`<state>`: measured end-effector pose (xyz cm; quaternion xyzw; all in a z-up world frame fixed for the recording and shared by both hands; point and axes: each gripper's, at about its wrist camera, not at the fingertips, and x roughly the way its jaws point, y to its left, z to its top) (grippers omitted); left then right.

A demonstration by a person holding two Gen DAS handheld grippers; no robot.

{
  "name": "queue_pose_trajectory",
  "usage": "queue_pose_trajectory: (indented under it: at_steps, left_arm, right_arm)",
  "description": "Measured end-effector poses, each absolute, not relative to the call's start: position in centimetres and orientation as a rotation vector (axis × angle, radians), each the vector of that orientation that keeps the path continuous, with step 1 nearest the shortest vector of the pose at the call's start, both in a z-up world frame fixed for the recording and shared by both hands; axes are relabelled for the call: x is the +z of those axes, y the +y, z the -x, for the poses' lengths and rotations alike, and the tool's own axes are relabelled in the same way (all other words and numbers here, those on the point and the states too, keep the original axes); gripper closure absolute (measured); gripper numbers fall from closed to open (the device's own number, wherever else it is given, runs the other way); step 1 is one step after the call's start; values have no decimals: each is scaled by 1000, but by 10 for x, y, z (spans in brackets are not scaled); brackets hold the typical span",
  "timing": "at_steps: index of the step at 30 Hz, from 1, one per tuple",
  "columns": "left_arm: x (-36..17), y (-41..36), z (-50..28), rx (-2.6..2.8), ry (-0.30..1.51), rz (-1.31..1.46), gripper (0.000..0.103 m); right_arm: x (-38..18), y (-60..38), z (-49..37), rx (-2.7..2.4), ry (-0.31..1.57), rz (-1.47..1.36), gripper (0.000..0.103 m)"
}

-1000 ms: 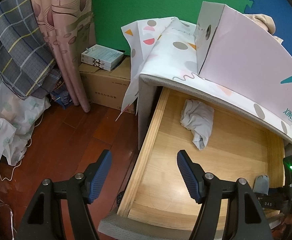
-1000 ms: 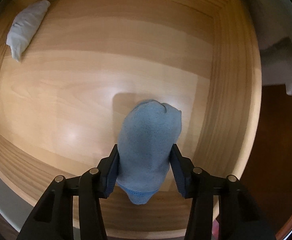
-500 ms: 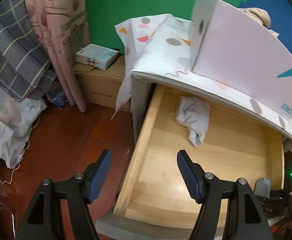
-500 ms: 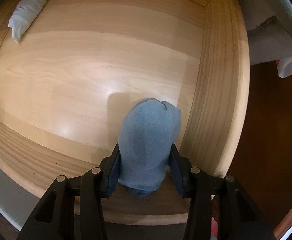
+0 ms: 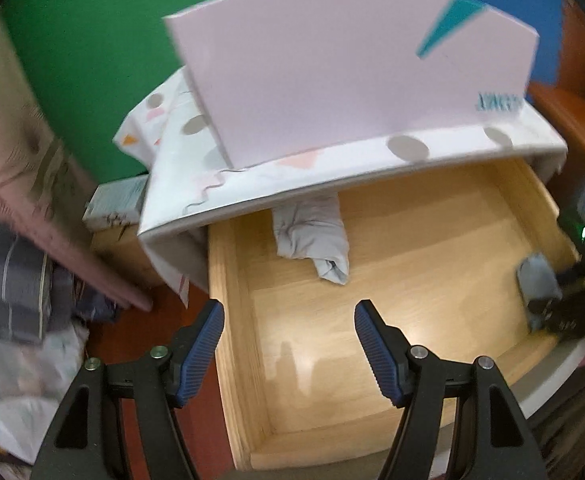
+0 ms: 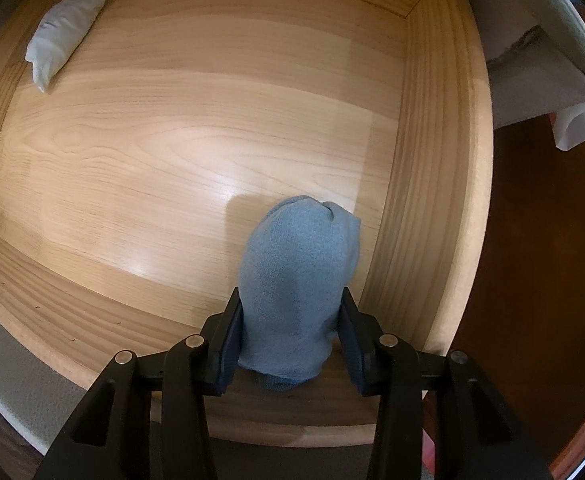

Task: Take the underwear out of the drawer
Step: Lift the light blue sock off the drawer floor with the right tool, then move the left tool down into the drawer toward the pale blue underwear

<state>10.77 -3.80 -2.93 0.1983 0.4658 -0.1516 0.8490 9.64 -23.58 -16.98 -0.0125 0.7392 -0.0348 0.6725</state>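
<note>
Pinching the blue underwear [image 6: 298,280], the right claw [image 6: 288,340] points down into the wooden drawer [image 6: 432,160], pads pressed on both sides of the bundle. We note its long axis runs away from the claw, rounded end toward the drawer's right wall. Left claw [image 5: 288,354] hangs wide, holding nothing, above the drawer's left rim. Farther back lies a grey bundle [image 5: 312,236]. Only the left view shows the pink box [image 5: 332,80] on top.

Your left gripper [image 5: 288,344] and right gripper [image 6: 290,336] look alike: matte black angular arms with triangular cut-outs, round silver screws at the joints, and fingers [image 5: 202,354] faced with ribbed dark-blue pads.
</note>
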Motion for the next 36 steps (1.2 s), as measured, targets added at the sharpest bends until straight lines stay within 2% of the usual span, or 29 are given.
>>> queue_pose_trajectory:
  at_steps: [19, 27, 36]
  left_arm:
    - [-104, -72, -120, -472, 840, -998, 33]
    - [-113, -77, -108, -513, 712, -1162, 33]
    - [-124, -74, -99, -565, 649, -1235, 33]
  right_arm:
    - [-164, -271, -84, -87, 1636, -7, 63]
    - [-169, -273, -78, -106, 1645, -5, 62]
    - [-175, -267, -73, -116, 1642, -5, 62]
